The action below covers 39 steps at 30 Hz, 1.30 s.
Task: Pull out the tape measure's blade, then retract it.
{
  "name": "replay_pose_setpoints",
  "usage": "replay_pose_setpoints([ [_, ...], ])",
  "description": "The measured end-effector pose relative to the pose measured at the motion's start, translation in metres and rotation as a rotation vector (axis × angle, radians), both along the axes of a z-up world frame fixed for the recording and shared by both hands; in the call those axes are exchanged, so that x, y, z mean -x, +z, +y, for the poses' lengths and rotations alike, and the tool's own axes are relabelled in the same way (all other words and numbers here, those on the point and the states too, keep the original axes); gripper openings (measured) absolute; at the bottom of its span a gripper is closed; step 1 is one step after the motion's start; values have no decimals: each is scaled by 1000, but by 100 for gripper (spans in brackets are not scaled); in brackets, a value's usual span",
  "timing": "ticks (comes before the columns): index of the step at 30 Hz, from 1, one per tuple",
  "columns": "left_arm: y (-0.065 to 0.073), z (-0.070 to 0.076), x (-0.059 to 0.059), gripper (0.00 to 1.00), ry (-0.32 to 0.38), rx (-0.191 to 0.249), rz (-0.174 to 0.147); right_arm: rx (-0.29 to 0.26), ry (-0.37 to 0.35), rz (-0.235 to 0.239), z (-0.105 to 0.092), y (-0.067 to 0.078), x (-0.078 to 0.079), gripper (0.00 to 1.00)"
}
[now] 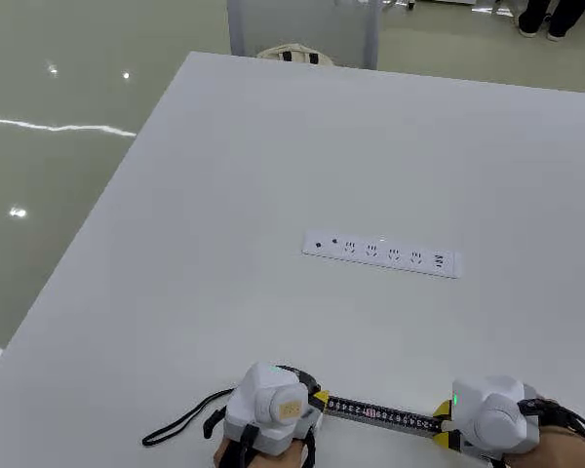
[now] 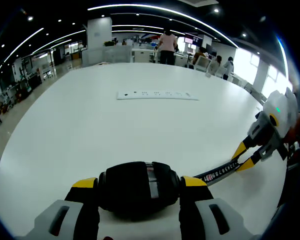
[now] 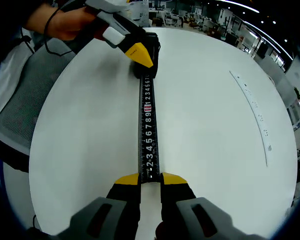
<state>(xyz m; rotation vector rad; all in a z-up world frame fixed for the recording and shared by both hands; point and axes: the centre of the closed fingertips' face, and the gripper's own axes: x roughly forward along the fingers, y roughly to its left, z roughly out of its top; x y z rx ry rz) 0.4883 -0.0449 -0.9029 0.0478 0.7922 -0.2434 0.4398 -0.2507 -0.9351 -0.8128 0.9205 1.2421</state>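
The black tape measure case (image 2: 138,187) sits clamped between the yellow-tipped jaws of my left gripper (image 2: 140,184), low on the white table (image 1: 273,195). Its black blade with white numbers (image 3: 149,131) is drawn out across the table from the case (image 3: 149,47) to my right gripper (image 3: 150,179), whose yellow tips are shut on the blade's end. In the head view the blade (image 1: 382,414) spans between the left gripper (image 1: 317,400) and the right gripper (image 1: 441,424) near the front edge. A black wrist strap (image 1: 180,421) trails left of the case.
A white power strip (image 1: 381,253) lies flat in the middle of the table, beyond the blade. A grey chair (image 1: 302,34) stands at the far edge. Several people stand in the background past the table (image 2: 167,42).
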Motion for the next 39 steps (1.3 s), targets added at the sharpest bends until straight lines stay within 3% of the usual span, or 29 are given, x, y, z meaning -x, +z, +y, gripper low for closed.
replay_pose_setpoints([
  [39,0,0,0,62,-11,0,10,-20,29,35,38,-1,-5,14],
])
